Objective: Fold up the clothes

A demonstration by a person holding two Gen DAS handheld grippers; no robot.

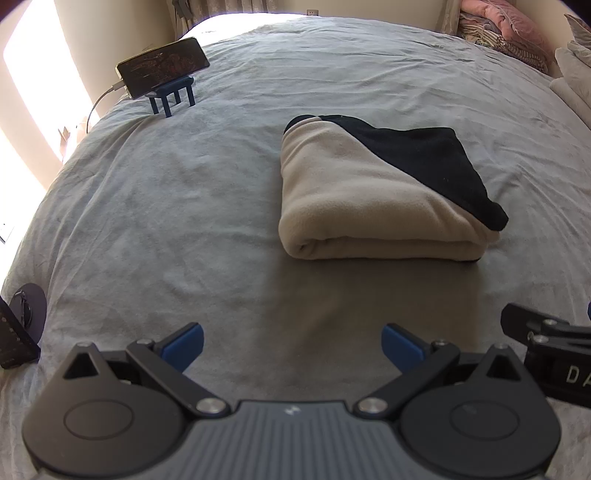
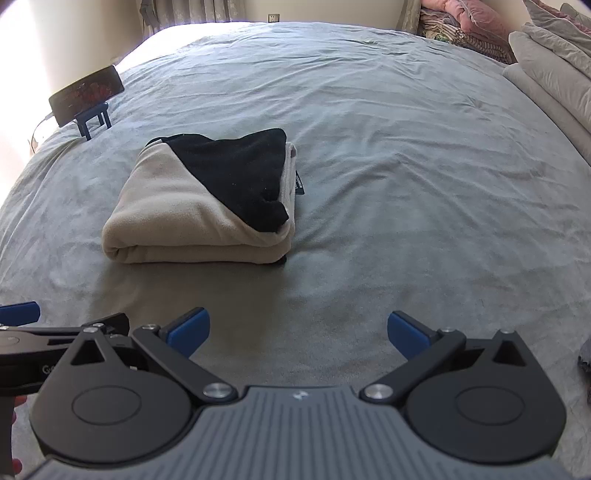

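Nearest, the left gripper [image 1: 291, 345] hangs low over the bed [image 1: 221, 221], its blue pads [image 1: 186, 345] spread wide with nothing between them. Only grey sheet shows in the gap. The right gripper [image 2: 298, 334] sits just beside it, equally wide open and empty, its pads [image 2: 406, 332] also over bare sheet. Each tool shows at the edge of the other's view, so the two are side by side at the near edge of the bed.

A little farther in lies the garment [image 1: 369, 192], already folded into a thick, neat bundle: beige fleece with a black panel [image 1: 428, 162] across its upper right. From the right wrist view it sits ahead and to the left [image 2: 184, 214], with a small dark tag [image 2: 299, 183] poking out along its right side. Neither gripper touches it; a stretch of sheet lies between.

Beyond, toward the far left corner, a phone [image 1: 162, 66] rests tilted on a blue stand [image 1: 171, 98], a cable [image 1: 99, 99] trailing off its left end. At the far right, pillows [image 2: 554, 74] line the bed's edge, and a heap of pink and striped bedding [image 2: 465, 26] is piled by the wall.
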